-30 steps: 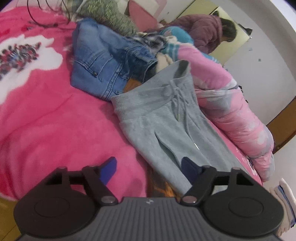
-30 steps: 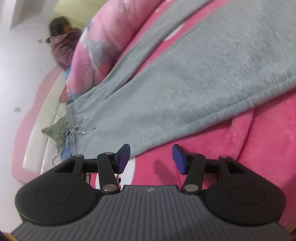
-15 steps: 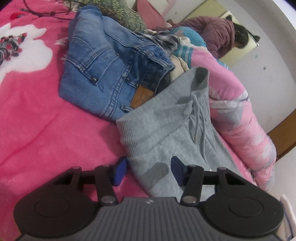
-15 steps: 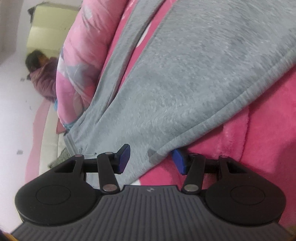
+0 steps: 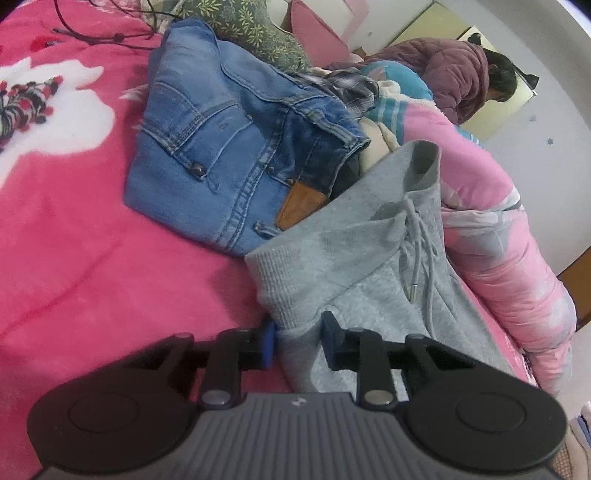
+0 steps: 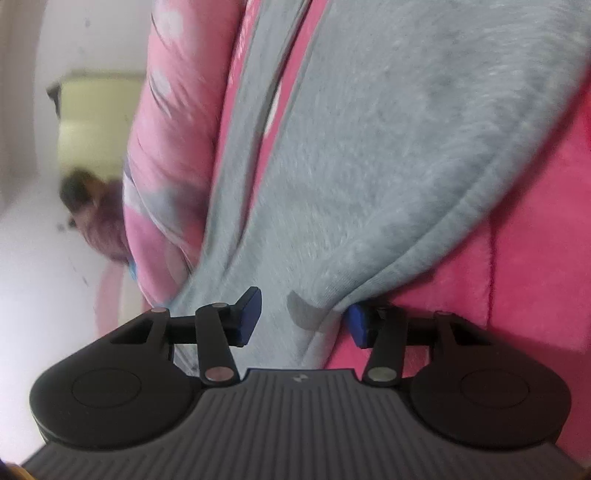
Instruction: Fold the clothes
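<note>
Grey sweatpants (image 5: 351, 266) lie on a pink fleece blanket (image 5: 92, 258), drawstring waistband toward the folded jeans. My left gripper (image 5: 298, 343) is at the near corner of the ribbed waistband. Its jaws are closing, and the blue pads pinch that corner between them. In the right wrist view a grey trouser leg (image 6: 369, 147) runs up the picture. My right gripper (image 6: 303, 317) has the leg's hemmed edge between its jaws. They are closing slightly but still stand wide. The right pad touches the hem, while the left pad hovers over the cloth.
Folded blue jeans (image 5: 221, 147) lie just behind the waistband. A rolled pink quilt (image 5: 498, 240) runs along the far side of the sweatpants. Behind it are a green floral pillow (image 5: 251, 26), a black cable (image 5: 110, 33) and a person in a purple jacket (image 5: 454, 70).
My left gripper moved forward to the waistband corner and its jaws closed onto it. The right gripper rolled, and the trouser leg's edge slid in between its jaws.
</note>
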`<state>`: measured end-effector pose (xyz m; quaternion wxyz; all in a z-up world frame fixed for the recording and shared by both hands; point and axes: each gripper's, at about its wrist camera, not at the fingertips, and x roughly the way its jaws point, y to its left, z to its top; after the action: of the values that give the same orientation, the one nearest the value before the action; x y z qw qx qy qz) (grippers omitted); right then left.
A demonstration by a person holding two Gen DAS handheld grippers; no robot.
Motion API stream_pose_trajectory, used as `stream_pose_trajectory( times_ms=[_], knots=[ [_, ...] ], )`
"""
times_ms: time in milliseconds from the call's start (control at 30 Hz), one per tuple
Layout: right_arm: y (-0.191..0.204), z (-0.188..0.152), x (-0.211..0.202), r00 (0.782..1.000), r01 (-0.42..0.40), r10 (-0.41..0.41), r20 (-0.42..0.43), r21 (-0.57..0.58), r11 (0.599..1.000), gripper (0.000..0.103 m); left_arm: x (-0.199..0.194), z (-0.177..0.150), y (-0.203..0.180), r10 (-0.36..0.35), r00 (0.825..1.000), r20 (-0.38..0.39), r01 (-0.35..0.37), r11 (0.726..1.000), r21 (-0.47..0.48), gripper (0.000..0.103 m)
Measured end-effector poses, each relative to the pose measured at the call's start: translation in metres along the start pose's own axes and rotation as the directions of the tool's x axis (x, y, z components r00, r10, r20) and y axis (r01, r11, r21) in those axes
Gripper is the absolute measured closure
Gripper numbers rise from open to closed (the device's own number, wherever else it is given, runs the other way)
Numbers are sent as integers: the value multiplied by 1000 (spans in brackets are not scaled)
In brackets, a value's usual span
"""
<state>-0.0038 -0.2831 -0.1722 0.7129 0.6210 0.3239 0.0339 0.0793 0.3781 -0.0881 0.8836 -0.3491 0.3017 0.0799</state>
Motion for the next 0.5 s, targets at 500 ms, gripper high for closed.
stream_pose_trajectory(
  times_ms=[500],
  knots=[
    [18, 8, -14, 990, -122, 129, 64, -107, 987, 95, -57, 17, -70, -83, 979, 186, 56, 988, 144, 90]
  ],
)
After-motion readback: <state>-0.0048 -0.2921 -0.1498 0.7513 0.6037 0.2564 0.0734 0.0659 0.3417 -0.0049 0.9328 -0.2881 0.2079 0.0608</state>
